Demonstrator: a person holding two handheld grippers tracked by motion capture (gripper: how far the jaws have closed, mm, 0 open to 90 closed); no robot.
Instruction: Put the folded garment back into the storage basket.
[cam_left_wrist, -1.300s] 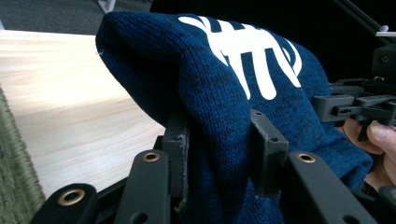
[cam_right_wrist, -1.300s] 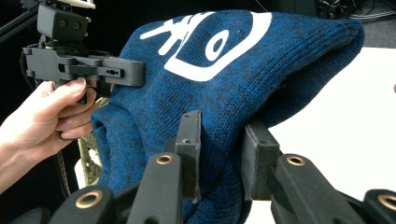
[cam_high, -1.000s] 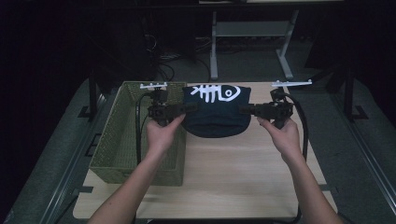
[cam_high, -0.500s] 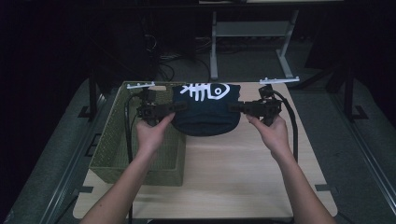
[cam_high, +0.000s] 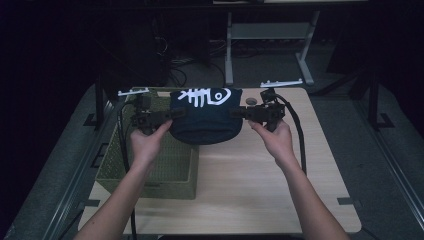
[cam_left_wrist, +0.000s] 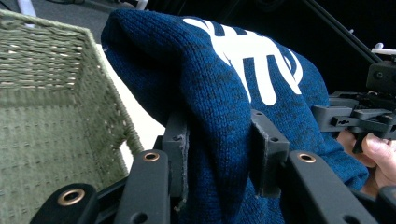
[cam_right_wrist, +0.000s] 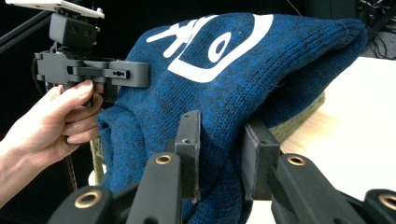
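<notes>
A blue knit hat (cam_high: 205, 117) is being held in the air between the basket (cam_high: 150, 165) and the table (cam_high: 260, 185), partly over the basket's rim. The left gripper (cam_high: 167, 114) and right gripper (cam_high: 240, 113) are each clamped on an opposite edge. It looks soft, light and floppy, so the thick edges are probably best pinched. Both hands are being held level, pointing inward.

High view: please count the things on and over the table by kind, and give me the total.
Blue knitted hat: 1
Green woven basket: 1
Tongs: 2, left tongs and right tongs, both shut on the hat
Small round thing on the table, too small to name: 1
Total: 5
</notes>
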